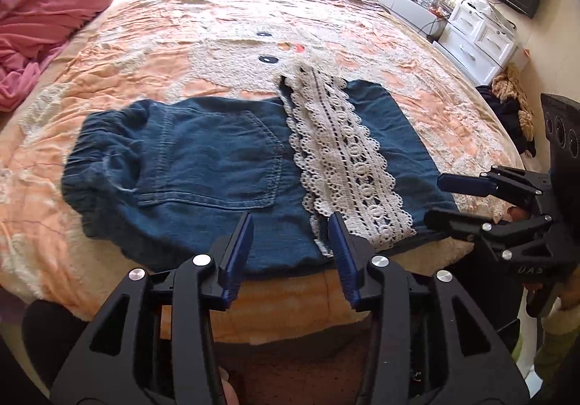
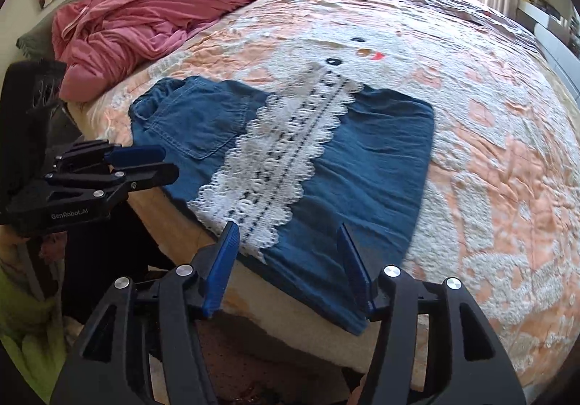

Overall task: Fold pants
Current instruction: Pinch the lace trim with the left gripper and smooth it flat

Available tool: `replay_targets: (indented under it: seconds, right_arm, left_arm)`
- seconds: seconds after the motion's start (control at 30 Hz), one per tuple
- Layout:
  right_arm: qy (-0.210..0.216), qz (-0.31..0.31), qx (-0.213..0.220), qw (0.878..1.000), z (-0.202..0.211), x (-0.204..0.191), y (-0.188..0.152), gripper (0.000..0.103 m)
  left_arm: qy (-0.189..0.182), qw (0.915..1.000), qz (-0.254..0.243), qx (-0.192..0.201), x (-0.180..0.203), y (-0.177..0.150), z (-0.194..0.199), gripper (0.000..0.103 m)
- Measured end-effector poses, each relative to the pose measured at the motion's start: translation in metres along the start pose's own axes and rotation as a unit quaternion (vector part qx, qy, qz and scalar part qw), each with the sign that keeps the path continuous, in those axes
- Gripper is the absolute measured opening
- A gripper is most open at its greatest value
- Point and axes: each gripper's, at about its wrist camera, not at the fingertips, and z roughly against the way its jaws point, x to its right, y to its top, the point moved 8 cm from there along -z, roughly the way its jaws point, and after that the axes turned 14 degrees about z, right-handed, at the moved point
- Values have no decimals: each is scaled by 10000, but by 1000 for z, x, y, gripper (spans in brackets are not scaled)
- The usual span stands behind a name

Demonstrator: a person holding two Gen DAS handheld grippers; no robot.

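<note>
I see the pants [image 1: 232, 165] folded flat at the bed's [image 1: 145, 42] near edge (lace band [image 1: 344, 165] across them). My left gripper [image 1: 293, 242] and right gripper [image 2: 286, 252] hover spread over that edge, pinching nothing; bare quilt lies beyond the pants.

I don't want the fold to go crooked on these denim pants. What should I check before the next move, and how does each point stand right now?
1. Left gripper open and empty: ok, jaws apart over the near edge of the pants.
2. Right gripper open and empty: ok, jaws apart above the near hem.
3. Pants lying flat on the bed: ok, only light wrinkles.
4. Lace band flat, not bunched: ok; it runs straight across the denim.
5. Near edge fully on the bed: cannot tell; it lies at the mattress edge.
6. Pink blanket away from the pants: ok, apart at the far corner.
</note>
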Motion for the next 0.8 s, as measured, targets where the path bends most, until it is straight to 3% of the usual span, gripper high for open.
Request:
replay_targets:
  seconds: [0.23, 0.43, 0.57, 0.8]
  right_arm:
    - [20, 118, -529, 9985, -36, -14, -1, 55]
    - [44, -27, -586, 9983, -42, -15, 1, 55]
    - [114, -3, -222, 9997, -21, -18, 16, 55]
    - [16, 209, 332, 9992, 4, -18, 60, 68]
  left_arm:
    - [89, 9997, 199, 102, -26, 3, 10, 41]
    - [106, 9992, 336, 179, -41, 5, 15, 45]
    - [128, 9988, 377, 270, -48, 7, 21, 50]
    - [264, 9975, 483, 454, -61, 14, 32, 65]
